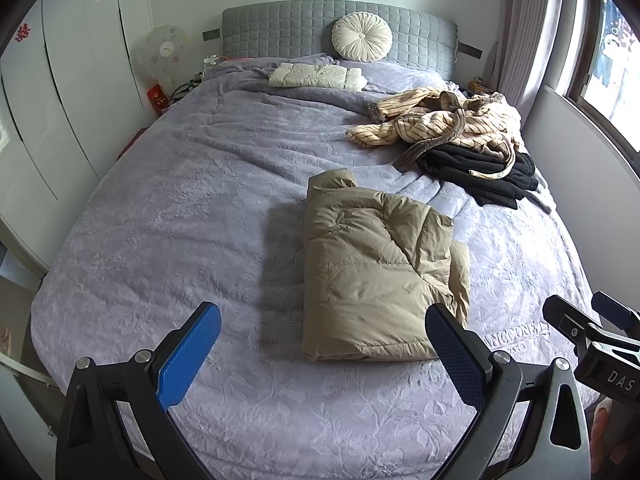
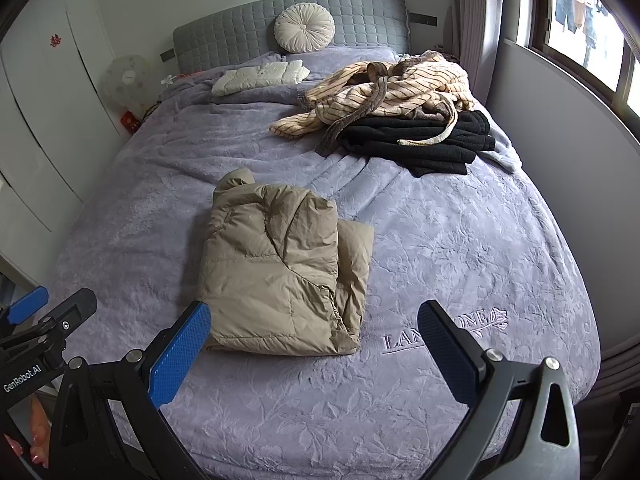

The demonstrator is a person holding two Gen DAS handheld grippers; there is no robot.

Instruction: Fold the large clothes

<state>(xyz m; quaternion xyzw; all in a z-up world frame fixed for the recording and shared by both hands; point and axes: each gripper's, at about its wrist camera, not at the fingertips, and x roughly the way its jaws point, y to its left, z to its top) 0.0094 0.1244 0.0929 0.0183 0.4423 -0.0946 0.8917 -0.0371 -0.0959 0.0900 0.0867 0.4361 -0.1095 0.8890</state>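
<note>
Blue-padded and spread wide, my left gripper (image 1: 322, 346) and right gripper (image 2: 314, 344) hold nothing, both poised above the lavender bedspread (image 1: 168, 216). Just beyond them the tan puffer jacket (image 2: 280, 272) lies folded (a compact bundle) mid-bed. Farther off, a striped robe (image 1: 444, 120) lies across black clothing (image 1: 480, 172), and a round cushion (image 1: 362, 37) leans on the grey headboard (image 1: 280, 28).

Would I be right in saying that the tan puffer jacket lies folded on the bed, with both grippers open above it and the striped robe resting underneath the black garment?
Not quite: the striped robe lies on top of the black garment, not underneath, as the right wrist view shows. The tan puffer jacket is indeed folded on the bed, and the left gripper and right gripper are open.
</note>
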